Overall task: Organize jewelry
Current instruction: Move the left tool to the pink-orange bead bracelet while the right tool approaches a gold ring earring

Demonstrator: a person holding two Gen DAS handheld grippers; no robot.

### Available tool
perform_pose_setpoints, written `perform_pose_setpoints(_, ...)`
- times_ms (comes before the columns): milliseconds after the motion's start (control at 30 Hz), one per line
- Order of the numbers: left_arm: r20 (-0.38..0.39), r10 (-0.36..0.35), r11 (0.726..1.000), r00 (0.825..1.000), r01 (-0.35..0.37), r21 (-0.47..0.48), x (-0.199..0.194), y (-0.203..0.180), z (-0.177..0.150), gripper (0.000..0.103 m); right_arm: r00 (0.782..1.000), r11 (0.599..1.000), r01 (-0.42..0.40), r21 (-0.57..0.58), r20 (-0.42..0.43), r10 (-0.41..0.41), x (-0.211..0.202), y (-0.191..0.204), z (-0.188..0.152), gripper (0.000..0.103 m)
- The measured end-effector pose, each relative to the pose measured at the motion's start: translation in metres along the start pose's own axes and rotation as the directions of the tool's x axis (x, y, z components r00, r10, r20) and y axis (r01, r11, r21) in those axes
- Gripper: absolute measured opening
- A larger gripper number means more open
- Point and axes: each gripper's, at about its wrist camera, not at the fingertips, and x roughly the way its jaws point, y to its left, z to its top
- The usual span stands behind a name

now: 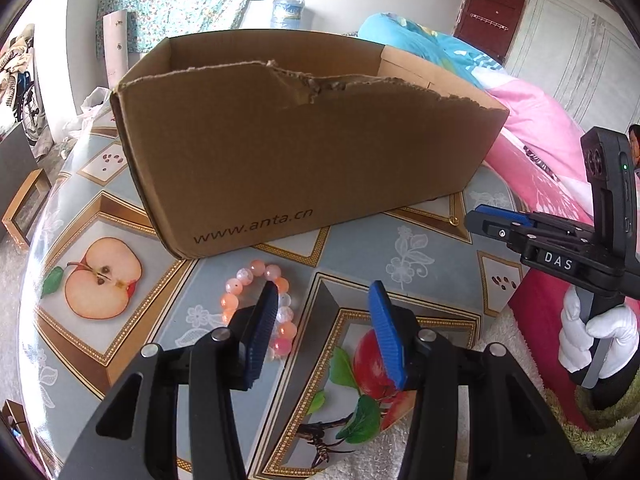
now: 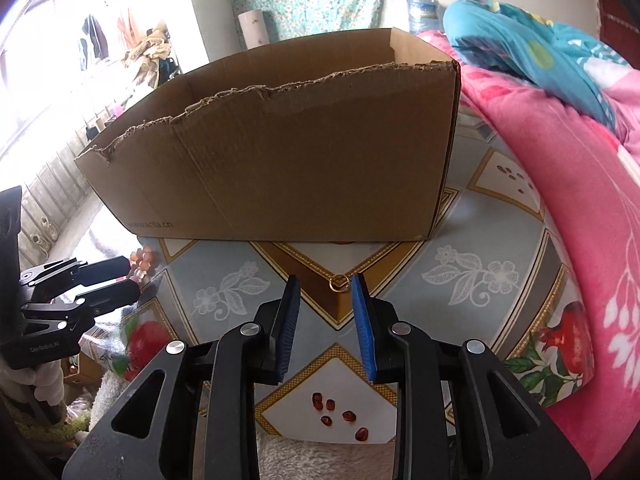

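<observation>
A bracelet of pink and orange beads (image 1: 250, 280) lies on the fruit-patterned tablecloth (image 1: 420, 248), just in front of the brown cardboard box (image 1: 300, 152). My left gripper (image 1: 325, 288) is open low over the table, and its left finger covers part of the bracelet. A small gold ring (image 2: 339, 282) lies on the cloth between the tips of my right gripper (image 2: 326, 280), which is open with its pads clear of the ring. In the left wrist view the ring (image 1: 453, 220) sits just off the right gripper (image 1: 474, 218). In the right wrist view the left gripper (image 2: 132, 278) is by the bracelet (image 2: 142, 264).
The box (image 2: 280, 160) is open-topped with a torn front rim and fills the back of the table. A pink quilt (image 2: 580, 200) and a blue pillow (image 2: 520, 40) press against the table's right side. A white-gloved hand (image 1: 592, 332) holds the right gripper's handle.
</observation>
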Motion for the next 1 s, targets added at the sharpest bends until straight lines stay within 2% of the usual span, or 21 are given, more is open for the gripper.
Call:
perform_pose_setpoints(333,-0.026,-0.017,1.000,1.000,0.017,-0.013,0.010,-0.003,-0.003,0.046,0.997,0.996,0.075,-0.044,-0.011,-0.076,0.019,0.003,-0.001,0.024)
perform_pose_setpoints(400,-0.022,-0.018,1.000,1.000,0.018,-0.013,0.010,-0.003,-0.004,0.046,0.995,0.994,0.096,-0.062,-0.001,-0.096,0.020,0.009,-0.001,0.023)
perform_pose_setpoints(433,-0.021,-0.019,1.000,1.000,0.019,-0.014,0.010,-0.003,-0.003,0.046,0.995,0.993,0.100,-0.068,0.003,-0.100,0.021,0.010,-0.001,0.019)
perform_pose_setpoints(467,-0.020,-0.021,1.000,1.000,0.021,-0.015,0.010,-0.002,-0.004,0.046,0.995,0.993,0.098,-0.072,0.006,-0.098,0.021,0.012,-0.001,0.012)
perform_pose_setpoints(500,-0.020,-0.023,1.000,1.000,0.023,-0.016,0.010,-0.002,-0.004,0.046,0.996,0.993,0.095,-0.075,0.006,-0.094,0.022,0.014,-0.001,0.010)
perform_pose_setpoints(867,-0.010,-0.016,1.000,1.000,0.015,-0.022,0.004,0.002,-0.009,0.046,1.000,0.990,0.028,-0.140,0.003,-0.028,0.021,0.035,-0.009,0.010)
perform_pose_setpoints(1000,-0.017,0.022,0.999,1.000,-0.022,-0.027,0.002,0.004,-0.009,0.046,1.000,0.989,0.004,-0.149,-0.005,-0.005,0.019,0.040,-0.014,0.010)
